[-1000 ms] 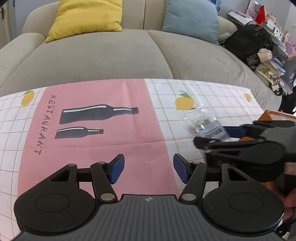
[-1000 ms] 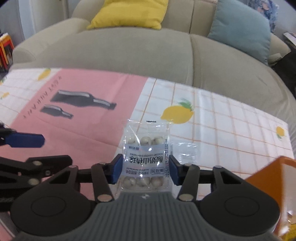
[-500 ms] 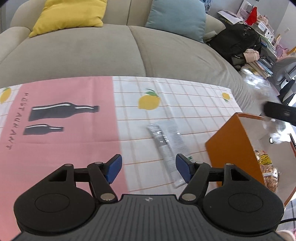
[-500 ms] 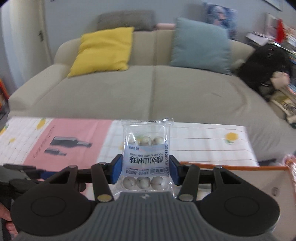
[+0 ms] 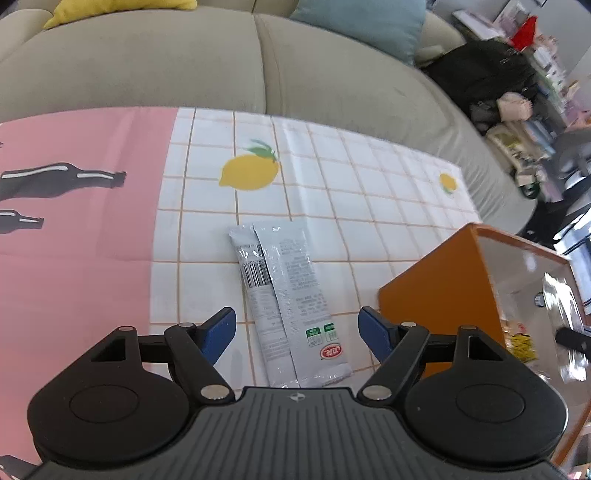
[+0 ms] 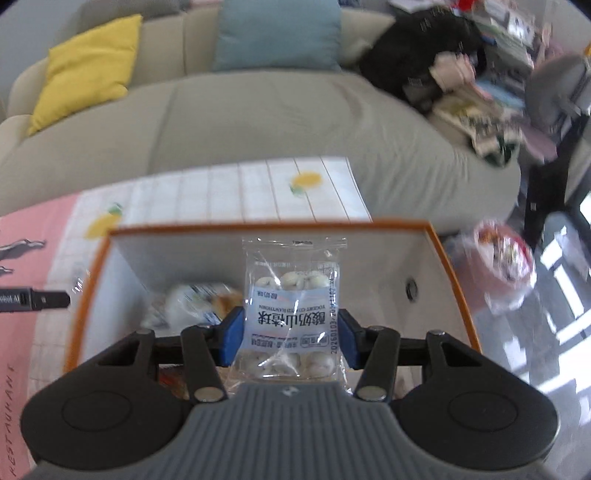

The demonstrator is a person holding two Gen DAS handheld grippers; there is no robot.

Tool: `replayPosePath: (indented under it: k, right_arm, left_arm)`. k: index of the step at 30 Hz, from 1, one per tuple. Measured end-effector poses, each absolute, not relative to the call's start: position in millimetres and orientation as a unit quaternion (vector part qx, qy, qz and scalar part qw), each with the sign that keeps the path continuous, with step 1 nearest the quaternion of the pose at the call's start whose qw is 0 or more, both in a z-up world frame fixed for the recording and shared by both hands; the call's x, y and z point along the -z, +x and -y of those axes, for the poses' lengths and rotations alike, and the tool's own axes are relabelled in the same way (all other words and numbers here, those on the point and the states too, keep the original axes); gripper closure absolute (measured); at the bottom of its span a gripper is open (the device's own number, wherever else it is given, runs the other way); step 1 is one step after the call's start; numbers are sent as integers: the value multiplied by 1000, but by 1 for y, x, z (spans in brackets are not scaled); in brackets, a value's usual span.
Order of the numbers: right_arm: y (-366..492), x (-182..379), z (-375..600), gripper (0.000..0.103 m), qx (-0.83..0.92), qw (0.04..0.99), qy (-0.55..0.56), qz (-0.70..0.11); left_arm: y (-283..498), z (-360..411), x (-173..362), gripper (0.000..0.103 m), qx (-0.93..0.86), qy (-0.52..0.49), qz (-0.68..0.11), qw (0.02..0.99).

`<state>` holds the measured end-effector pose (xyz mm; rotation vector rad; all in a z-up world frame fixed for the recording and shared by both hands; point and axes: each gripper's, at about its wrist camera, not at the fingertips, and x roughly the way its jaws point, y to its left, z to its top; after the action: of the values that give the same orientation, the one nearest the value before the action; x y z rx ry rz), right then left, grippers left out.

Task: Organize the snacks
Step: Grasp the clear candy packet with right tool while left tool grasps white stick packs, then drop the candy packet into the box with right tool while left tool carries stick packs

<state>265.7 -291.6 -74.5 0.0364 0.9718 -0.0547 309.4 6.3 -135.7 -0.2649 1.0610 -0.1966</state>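
Right claw (image 6: 291, 338) pinches a clear snack bag (image 6: 293, 314) of pale round candies by its two side edges, its blue pads pressed against the wrapper. The bag hangs upright over the open top of the orange box (image 6: 436, 236), so letting go would likely drop it straight inside. Other wrapped snacks (image 6: 195, 302) already lie at the bottom of the box, which suggests this is the collecting place and that the job is partly done.

Left claw (image 5: 297, 330) is spread wide and grips nothing. It is poised low over a long grey snack packet (image 5: 291, 295) lying flat on the worktop (image 5: 332, 177), just beside the box's orange wall (image 5: 436, 291). The packet lies lengthwise between the two open fingers, an alignment that would allow a grip across its narrow width; it is probably the next item to go in.

The worktop carries a checked cloth with lemon prints and a pink panel (image 5: 74, 240). Behind it stands a beige sofa (image 6: 258, 118) with a yellow cushion (image 6: 85, 66) and a blue cushion (image 6: 277, 33).
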Motion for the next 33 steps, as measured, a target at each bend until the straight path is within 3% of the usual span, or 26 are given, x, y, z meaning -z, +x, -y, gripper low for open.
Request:
replayPosePath:
  k: [12, 19, 22, 25, 27, 33]
  right_arm:
    - [276, 113, 329, 48, 64, 865, 4, -498]
    - [279, 124, 335, 43, 59, 856, -4, -514]
    - [277, 121, 334, 36, 58, 858, -7, -510]
    - [274, 119, 332, 33, 59, 860, -11, -506]
    - [272, 117, 331, 30, 59, 864, -11, -500]
    - [261, 116, 327, 29, 51, 867, -9, -495]
  left_arm:
    - [326, 25, 159, 11, 31, -89, -514, 853]
    - [330, 41, 163, 11, 6, -36, -501, 864]
    - [329, 48, 165, 12, -1, -13, -500, 866]
    - [327, 49, 165, 21, 4, -4, -491, 871]
    - [325, 48, 164, 33, 8, -1, -485, 875]
    - [321, 40, 162, 43, 37, 2, -474, 880]
